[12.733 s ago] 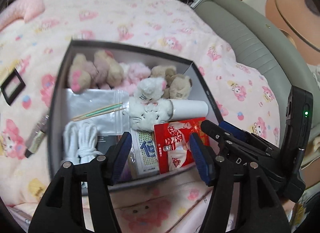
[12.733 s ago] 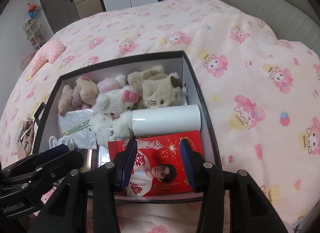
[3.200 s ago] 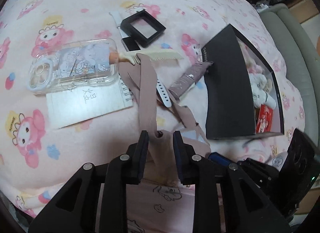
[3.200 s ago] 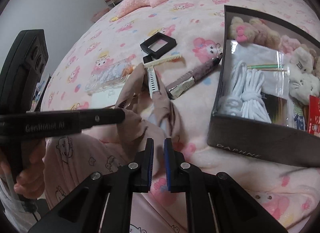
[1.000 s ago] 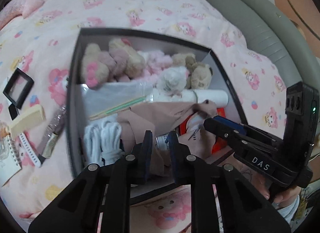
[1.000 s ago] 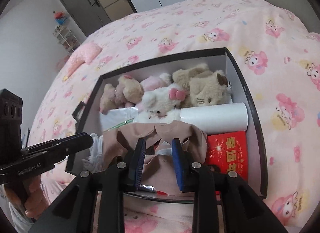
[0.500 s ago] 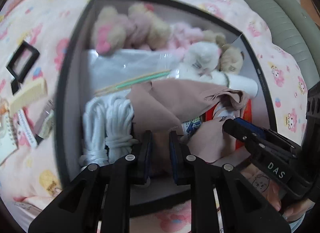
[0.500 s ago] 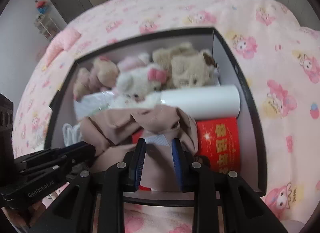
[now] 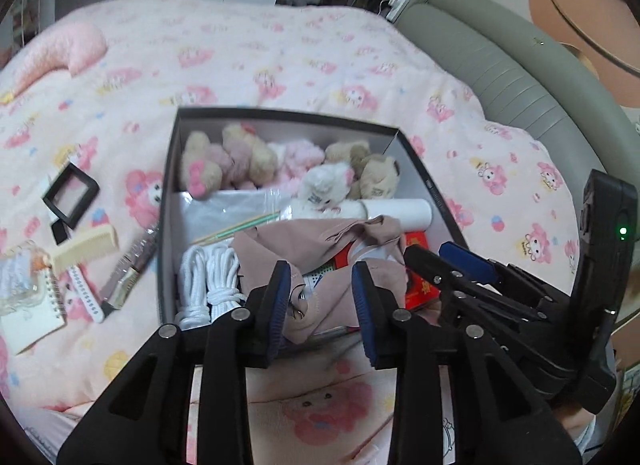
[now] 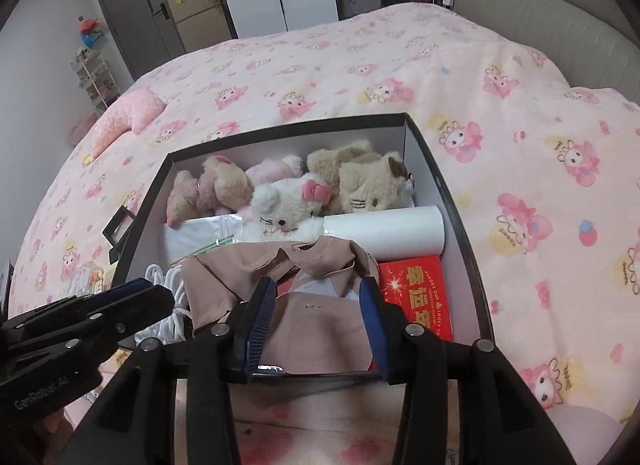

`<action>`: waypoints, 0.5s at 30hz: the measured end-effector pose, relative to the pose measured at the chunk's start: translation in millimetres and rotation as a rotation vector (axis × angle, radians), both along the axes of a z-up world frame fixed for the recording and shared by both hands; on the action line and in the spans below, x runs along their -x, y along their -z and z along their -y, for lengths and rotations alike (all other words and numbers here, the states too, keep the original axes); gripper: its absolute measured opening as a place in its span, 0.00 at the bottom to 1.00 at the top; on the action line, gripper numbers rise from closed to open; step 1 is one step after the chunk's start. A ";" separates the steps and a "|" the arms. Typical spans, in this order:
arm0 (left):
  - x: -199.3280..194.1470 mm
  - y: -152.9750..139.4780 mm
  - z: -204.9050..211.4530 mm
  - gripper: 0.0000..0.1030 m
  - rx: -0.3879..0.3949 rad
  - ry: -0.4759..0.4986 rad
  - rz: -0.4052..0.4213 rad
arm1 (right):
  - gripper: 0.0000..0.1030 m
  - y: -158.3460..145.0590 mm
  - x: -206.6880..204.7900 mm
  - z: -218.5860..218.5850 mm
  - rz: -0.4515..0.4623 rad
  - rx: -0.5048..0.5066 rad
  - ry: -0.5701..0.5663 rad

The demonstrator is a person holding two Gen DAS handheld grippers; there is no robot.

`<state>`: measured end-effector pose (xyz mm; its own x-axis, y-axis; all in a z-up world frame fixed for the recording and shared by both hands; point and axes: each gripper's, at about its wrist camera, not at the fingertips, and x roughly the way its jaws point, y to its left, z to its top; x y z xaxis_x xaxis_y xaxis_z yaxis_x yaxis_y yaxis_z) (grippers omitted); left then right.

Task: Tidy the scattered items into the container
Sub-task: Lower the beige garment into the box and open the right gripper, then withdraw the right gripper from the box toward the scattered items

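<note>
You are letting go of the pink cloth now lying in the box at lower centre, both jaws opening, the left gripper nearer the comb lying crosswise at the frame's left edge, outside the box.

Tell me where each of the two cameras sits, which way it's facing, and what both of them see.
Left wrist: rides the left hand-held gripper, looking down at the box; the right hand-held gripper shows at right.
Right wrist: rides the right hand-held gripper, looking down into the box; the left hand-held gripper shows at lower left.
Shared: the box, the pink garment, plush toys, both jaws opening.
</note>
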<state>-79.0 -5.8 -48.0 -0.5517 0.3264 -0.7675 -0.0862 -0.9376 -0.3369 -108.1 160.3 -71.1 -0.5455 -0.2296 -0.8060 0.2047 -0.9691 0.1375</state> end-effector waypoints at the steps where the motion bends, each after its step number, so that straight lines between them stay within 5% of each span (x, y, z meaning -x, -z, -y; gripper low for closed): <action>1: -5.0 -5.2 -1.1 0.31 0.009 0.001 -0.013 | 0.38 -3.7 -4.0 -0.4 -0.006 0.006 0.008; 15: -84.4 -58.8 -2.9 0.36 0.013 0.048 -0.118 | 0.44 -63.2 -82.9 8.2 -0.135 0.027 0.009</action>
<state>5.4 -2.8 10.8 -0.6226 0.3452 -0.7023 -0.1691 -0.9356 -0.3099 -25.2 152.1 -7.9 -0.6503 -0.2453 -0.7190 0.2149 -0.9672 0.1356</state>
